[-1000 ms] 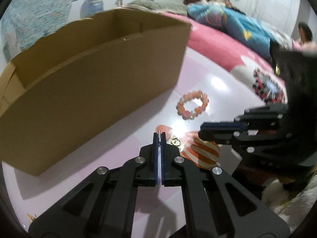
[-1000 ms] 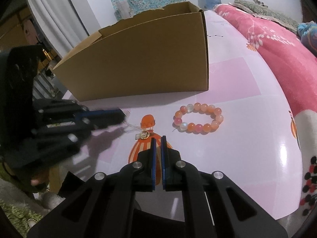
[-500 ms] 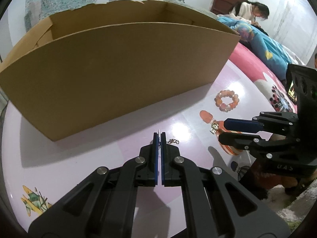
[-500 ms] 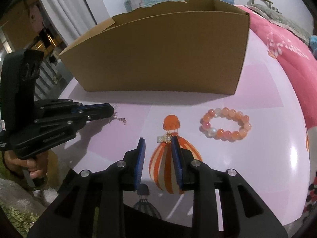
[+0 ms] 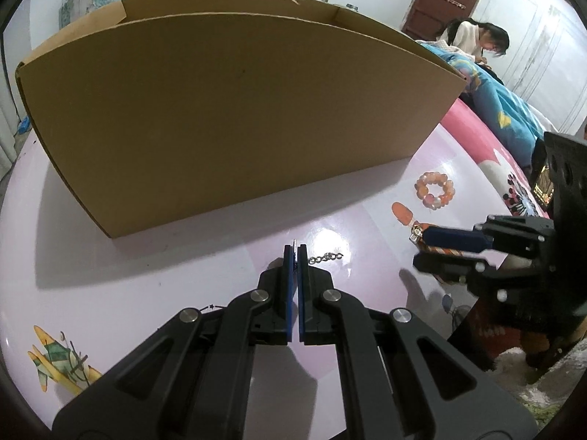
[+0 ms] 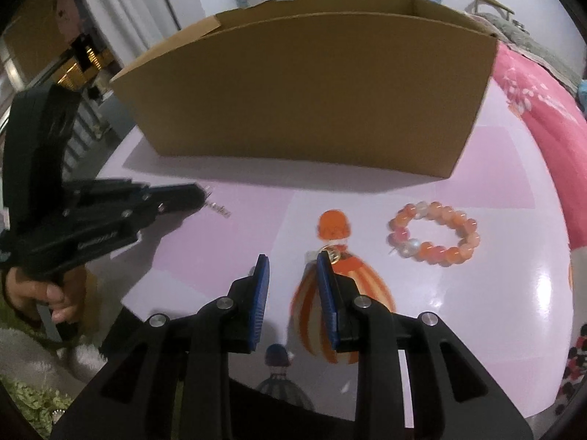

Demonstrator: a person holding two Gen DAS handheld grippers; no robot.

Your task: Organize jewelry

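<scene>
My left gripper (image 5: pixel 294 247) is shut on a thin silver chain (image 5: pixel 325 257); a short end of it trails right of the tips, just above the pink table (image 5: pixel 146 275). In the right wrist view the left gripper (image 6: pixel 200 191) hovers at the left, the chain (image 6: pixel 219 209) dangling from it. My right gripper (image 6: pixel 292 256) stands open over the table with nothing between its fingers. A small gold pendant (image 6: pixel 332 253) lies at its right fingertip. An orange bead bracelet (image 6: pixel 434 233) rests on the table farther right.
A large open cardboard box (image 5: pixel 238 117) stands across the back of the table. A pink bedspread (image 6: pixel 543 110) lies to the right. A person (image 5: pixel 473 38) sits far behind. Carpet (image 6: pixel 29 396) borders the table's near edge.
My left gripper has carried the chain leftward, away from the pendant, toward the box front. The right gripper's jaws have opened from shut.
</scene>
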